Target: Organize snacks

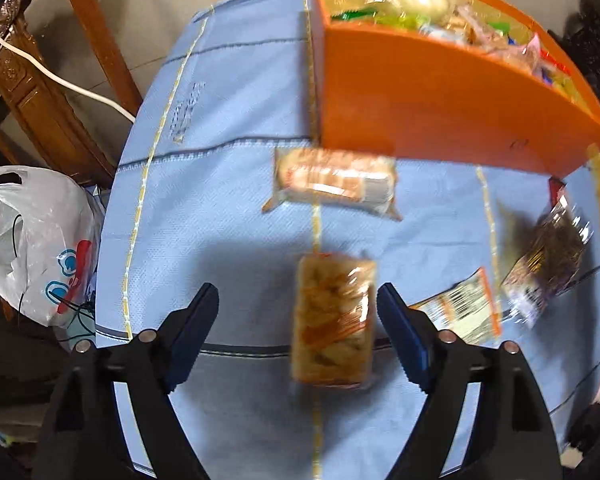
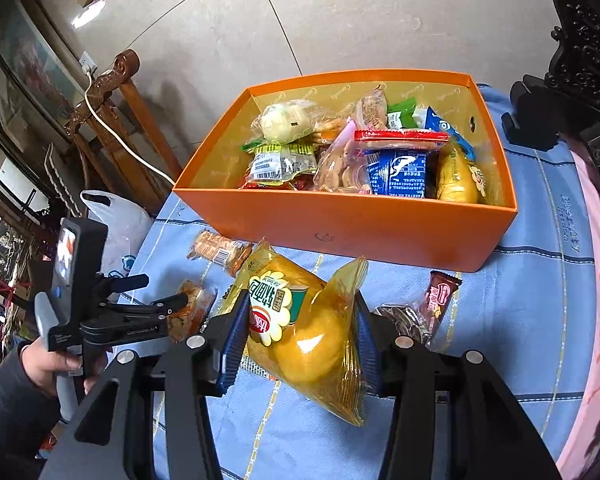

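Observation:
An orange box [image 2: 340,224] holds several snack packs and stands on the blue cloth; it also shows in the left wrist view [image 1: 440,100]. My right gripper [image 2: 300,332] is shut on a yellow bread pack [image 2: 312,332], held above the cloth in front of the box. My left gripper [image 1: 298,316] is open, its fingers either side of an orange cracker pack [image 1: 334,320] that lies on the cloth. The left gripper also shows in the right wrist view [image 2: 176,304], at that cracker pack [image 2: 190,308].
A biscuit pack [image 1: 334,180] lies near the box front. A dark clear pack [image 1: 548,260] and a barcode pack [image 1: 468,312] lie right. A brown wafer bar [image 2: 438,294] lies by the box. A white plastic bag [image 1: 36,240] and a wooden chair [image 1: 40,92] stand left.

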Available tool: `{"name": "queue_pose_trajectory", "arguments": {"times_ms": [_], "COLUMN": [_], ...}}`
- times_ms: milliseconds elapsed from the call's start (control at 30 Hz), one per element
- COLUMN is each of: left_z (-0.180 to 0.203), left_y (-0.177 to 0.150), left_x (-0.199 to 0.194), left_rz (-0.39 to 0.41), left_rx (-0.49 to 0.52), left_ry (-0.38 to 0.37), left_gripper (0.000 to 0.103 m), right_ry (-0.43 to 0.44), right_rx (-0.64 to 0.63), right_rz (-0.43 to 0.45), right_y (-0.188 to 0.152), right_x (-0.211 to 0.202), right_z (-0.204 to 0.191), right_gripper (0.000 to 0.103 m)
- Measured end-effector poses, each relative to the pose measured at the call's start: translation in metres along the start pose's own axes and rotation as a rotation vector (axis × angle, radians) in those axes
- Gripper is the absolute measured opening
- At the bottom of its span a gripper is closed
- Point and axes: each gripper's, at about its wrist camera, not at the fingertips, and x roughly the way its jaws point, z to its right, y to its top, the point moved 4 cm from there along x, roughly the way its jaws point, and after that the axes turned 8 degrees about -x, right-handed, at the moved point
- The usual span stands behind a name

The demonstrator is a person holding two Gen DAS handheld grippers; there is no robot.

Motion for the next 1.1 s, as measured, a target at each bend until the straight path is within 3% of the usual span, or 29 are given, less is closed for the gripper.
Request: {"name": "queue_pose_trajectory", "arguments": {"times_ms": [100,167,233,367,433,700,767,933,1100], "left_z": [0.014,0.02,0.033,0.041,0.041,0.07,0.082,0.126,0.145], "left_y": [-0.012,-0.017,-0.029,-0.032,-0.03,0.025,0.041,0.094,0.128], "left_x": [0.02,0.025,0.048,0.043,0.03,-0.084,-0.093,-0.092,-0.047], "left_rz": [-0.031,-0.049,-0.085,-0.084,-0.095,0.077,0.116,0.169,0.145], "left_rx": [0.014,0.005,0.003,0.003,-0.031,-0.019,-0.026,-0.042,-0.069], "left_ry": [-0.017,-0.02,-0.009,0.017,-0.005,-0.124,-0.164,-0.218,-0.232], "left_gripper": [0.078,0.071,0.05,0.045,0.044,0.045,0.045,0.045,0.045], "right_ry": [-0.004,-0.003,-0.002,0.003,0.002,0.0,-0.004,-0.017,-0.053], "right_rx": [-0.001,0.0,-0.006,-0.012,-0.011,0.039,0.053,0.137,0.217], "right_rz": [-0.011,-0.016,-0.019,-0.015,-0.011,0.107,0.149,0.22,0.224], "right_y": [-0.003,-0.005,-0.006,-0.007,-0.007,0.024,0.042,0.09,0.114], "right_x": [0.001,0.002,0.002,-0.001,-0.004,-0.026,-0.03,-0.023,0.003], "right_z": [-0.001,-0.002,-0.005,-0.008,-0.006,0.014,0.023,0.052,0.078], "right_gripper": [0.049,0.049,0.049,0.049,0.049,0.049,0.049,0.049,0.049]}}
